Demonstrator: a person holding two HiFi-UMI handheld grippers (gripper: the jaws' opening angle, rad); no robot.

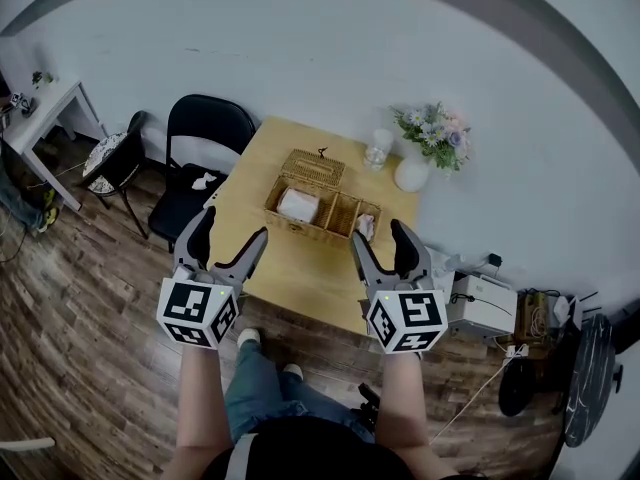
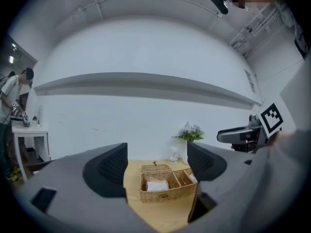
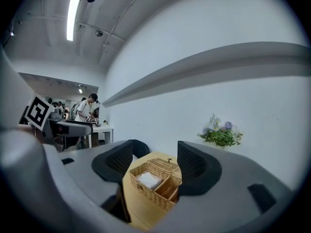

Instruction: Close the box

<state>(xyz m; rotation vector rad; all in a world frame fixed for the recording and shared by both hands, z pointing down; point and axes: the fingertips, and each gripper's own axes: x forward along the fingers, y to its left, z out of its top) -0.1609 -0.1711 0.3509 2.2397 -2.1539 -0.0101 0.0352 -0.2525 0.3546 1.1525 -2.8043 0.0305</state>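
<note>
I am holding both tools above the near edge of the counter (image 1: 296, 268), well short of the work. My left gripper (image 1: 232, 226) is keeping its jaws released, with nothing between them; my right gripper (image 1: 379, 233) is spread the same way and is also empty. Between the two, farther along the counter, the wicker box (image 1: 322, 208) is sitting open. Its lid (image 1: 312, 168) is lying thrown back on the far side, behind the left part.

To close it well, I am judging that one tool should reach past the box, catch the lid's free far edge or its small dark knob, and swing it toward me. The other tool should brace the near wall so the light basket is not sliding.

I am counting one box, one lid, what look like three compartments and two white bundles inside. Beyond the box are one glass jar (image 1: 378, 150) and one vase (image 1: 411, 174) of flowers. Two chairs (image 1: 205, 133) are standing at the far left.
</note>
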